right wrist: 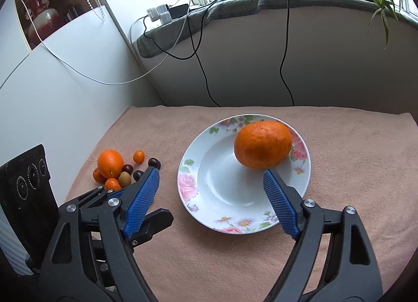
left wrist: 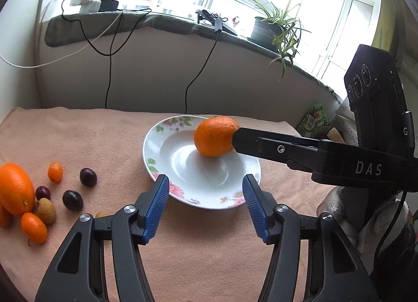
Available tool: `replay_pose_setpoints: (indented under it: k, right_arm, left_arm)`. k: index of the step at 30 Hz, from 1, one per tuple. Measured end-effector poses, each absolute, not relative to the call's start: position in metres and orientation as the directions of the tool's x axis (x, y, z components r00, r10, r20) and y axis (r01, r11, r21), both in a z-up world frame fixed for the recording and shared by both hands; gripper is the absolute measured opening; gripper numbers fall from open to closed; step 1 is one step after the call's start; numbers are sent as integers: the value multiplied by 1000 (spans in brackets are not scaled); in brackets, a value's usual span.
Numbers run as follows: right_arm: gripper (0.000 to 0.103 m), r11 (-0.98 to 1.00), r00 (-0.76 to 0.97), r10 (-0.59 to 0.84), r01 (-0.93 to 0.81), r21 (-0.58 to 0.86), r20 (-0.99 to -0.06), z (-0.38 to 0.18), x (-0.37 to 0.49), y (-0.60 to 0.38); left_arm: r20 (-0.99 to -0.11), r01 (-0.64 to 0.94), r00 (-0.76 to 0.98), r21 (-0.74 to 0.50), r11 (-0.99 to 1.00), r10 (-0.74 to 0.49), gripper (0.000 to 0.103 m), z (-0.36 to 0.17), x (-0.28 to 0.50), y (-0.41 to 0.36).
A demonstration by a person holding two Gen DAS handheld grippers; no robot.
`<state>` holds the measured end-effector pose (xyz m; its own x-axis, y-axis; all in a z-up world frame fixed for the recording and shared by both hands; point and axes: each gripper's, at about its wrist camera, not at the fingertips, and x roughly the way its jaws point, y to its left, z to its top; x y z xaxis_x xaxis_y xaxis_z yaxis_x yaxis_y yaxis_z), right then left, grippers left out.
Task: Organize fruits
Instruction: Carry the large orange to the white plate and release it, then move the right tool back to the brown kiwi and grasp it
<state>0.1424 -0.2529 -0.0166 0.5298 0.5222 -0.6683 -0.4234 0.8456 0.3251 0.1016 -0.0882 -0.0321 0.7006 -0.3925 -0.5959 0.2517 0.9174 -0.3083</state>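
A tangerine (right wrist: 262,144) lies on the far side of a white flowered plate (right wrist: 209,197), also in the left wrist view (left wrist: 214,136) on the plate (left wrist: 162,150). My right gripper (right wrist: 211,179) is open over the plate's near half, just short of the tangerine; its finger (left wrist: 274,142) touches the fruit from the right. My left gripper (left wrist: 205,184) is open and empty at the plate's near rim. A pile of fruit lies left: a large orange (left wrist: 15,188), kumquats (left wrist: 55,171), dark grapes (left wrist: 88,176), a longan (left wrist: 47,210).
A peach cloth (left wrist: 104,140) covers the table. Behind it is a wall with hanging cables (left wrist: 109,67) and a sill with a potted plant (left wrist: 271,30). Packets (left wrist: 314,120) lie off the table's right end.
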Motion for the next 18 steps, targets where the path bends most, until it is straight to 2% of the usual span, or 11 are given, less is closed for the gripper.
replay_pose_setpoints:
  k: [4, 6, 10, 12, 18]
  right_arm:
    - [87, 860, 546, 500, -401, 314, -672, -16, 141, -260]
    - [90, 862, 552, 498, -401, 310, -670, -15, 139, -261]
    - [92, 867, 560, 487, -404, 293, -670, -15, 134, -260]
    - [92, 867, 557, 486, -407, 289, -674, -16, 133, -258]
    - [92, 861, 548, 494, -416, 292, -675, -16, 128, -250]
  left_arm:
    - [-600, 239, 701, -313, 919, -386, 65, -33, 100, -83]
    - [-602, 229, 700, -319, 920, -383, 72, -33, 99, -81]
    - [-602, 215, 705, -322, 922, -375, 74, -33, 94, -76]
    - [-604, 209, 708, -318, 925, -368, 78, -33, 92, -73]
    - [-607, 186, 714, -315, 931, -348, 78, -33, 84, -62]
